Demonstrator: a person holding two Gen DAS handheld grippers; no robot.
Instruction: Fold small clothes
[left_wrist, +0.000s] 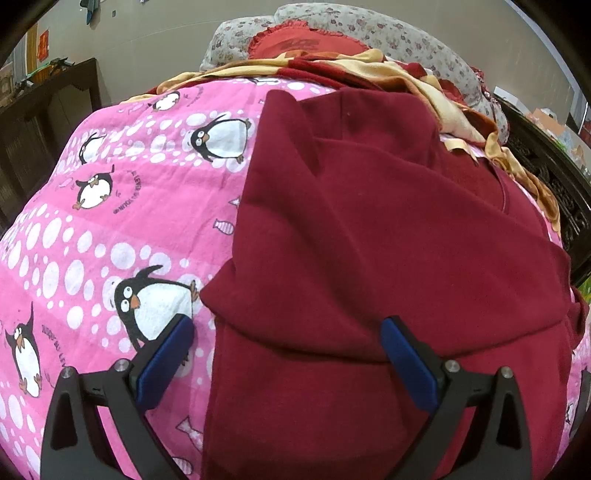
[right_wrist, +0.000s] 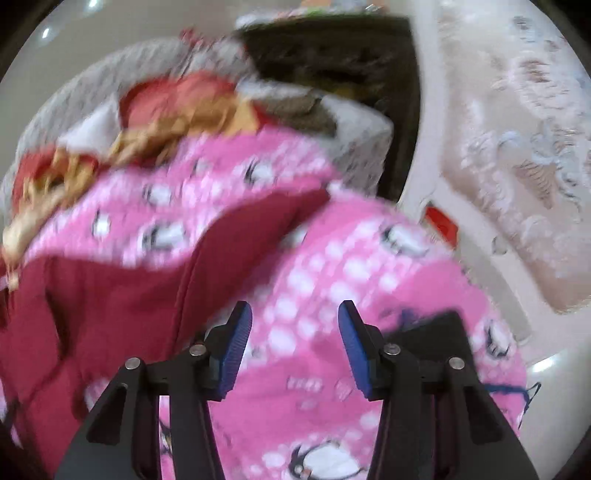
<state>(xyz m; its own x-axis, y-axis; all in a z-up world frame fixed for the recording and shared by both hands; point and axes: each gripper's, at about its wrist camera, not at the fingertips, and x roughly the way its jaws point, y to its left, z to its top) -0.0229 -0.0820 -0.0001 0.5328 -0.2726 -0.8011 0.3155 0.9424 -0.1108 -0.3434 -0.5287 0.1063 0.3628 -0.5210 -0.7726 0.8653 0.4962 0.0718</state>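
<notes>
A dark red garment (left_wrist: 369, 240) lies spread on a pink penguin-print bedcover (left_wrist: 110, 221), with a folded layer lying across its near part. My left gripper (left_wrist: 288, 332) hovers above the garment's near left edge, jaws wide apart, nothing between the blue pads (left_wrist: 166, 365). In the blurred right wrist view the same red garment (right_wrist: 129, 280) lies to the left, one strip reaching up and right. My right gripper (right_wrist: 295, 317) is open over the bare pink cover (right_wrist: 332, 266), to the right of the garment, with nothing in it.
A red and yellow blanket (left_wrist: 369, 70) and floral pillows (left_wrist: 351, 26) are heaped at the far end of the bed. Dark wooden furniture (left_wrist: 44, 122) stands to the left. A pale patterned rug or cover (right_wrist: 517, 147) lies beyond the bed's right edge.
</notes>
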